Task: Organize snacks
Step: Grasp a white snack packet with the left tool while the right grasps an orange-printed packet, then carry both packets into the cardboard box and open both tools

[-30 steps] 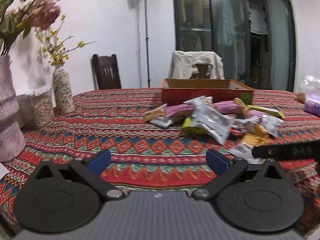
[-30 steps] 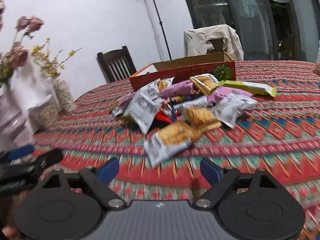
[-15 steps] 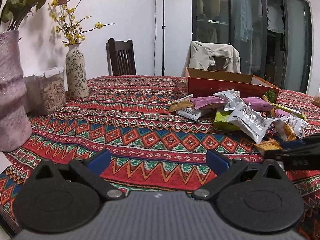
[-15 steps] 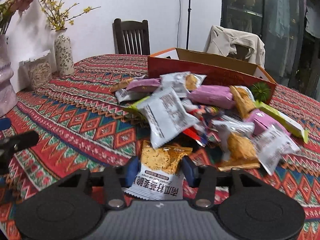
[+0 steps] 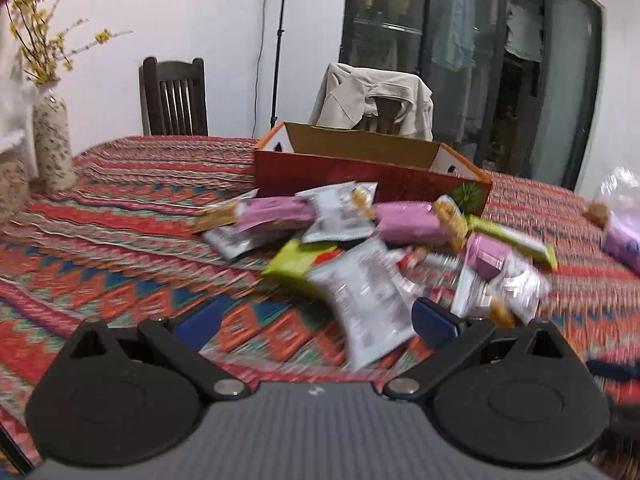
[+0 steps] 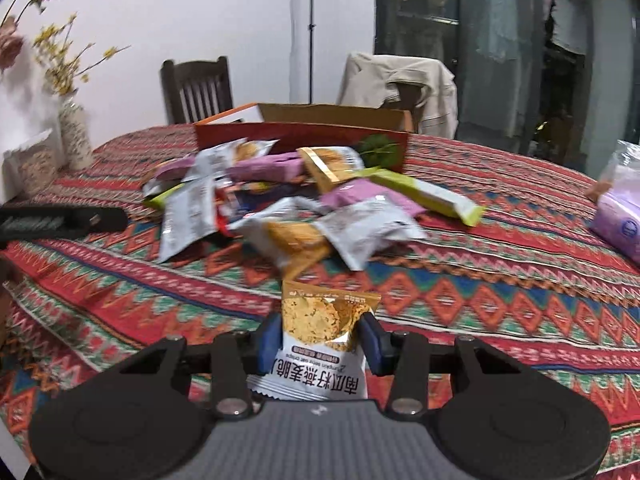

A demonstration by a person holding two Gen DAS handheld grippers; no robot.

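A pile of snack packets (image 5: 372, 248) lies on the patterned tablecloth in front of a red cardboard box (image 5: 372, 168); the pile (image 6: 304, 200) and box (image 6: 304, 136) also show in the right wrist view. My right gripper (image 6: 320, 338) is shut on a white and gold cracker packet (image 6: 322, 344), held above the cloth short of the pile. My left gripper (image 5: 316, 322) is open and empty, close to the near edge of the pile, with a white packet (image 5: 368, 304) between its fingers' line and the pile. The left gripper's finger (image 6: 60, 220) shows at left in the right wrist view.
A speckled vase (image 5: 50, 144) with yellow flowers and a jar stand at the far left. A purple tissue pack (image 6: 620, 216) lies at the right. Two chairs (image 5: 174, 98), one draped with a jacket (image 5: 372, 98), stand behind the table.
My right gripper has lifted the cracker packet off the table and drawn back from the pile. My left gripper has moved right and forward to the pile, still open.
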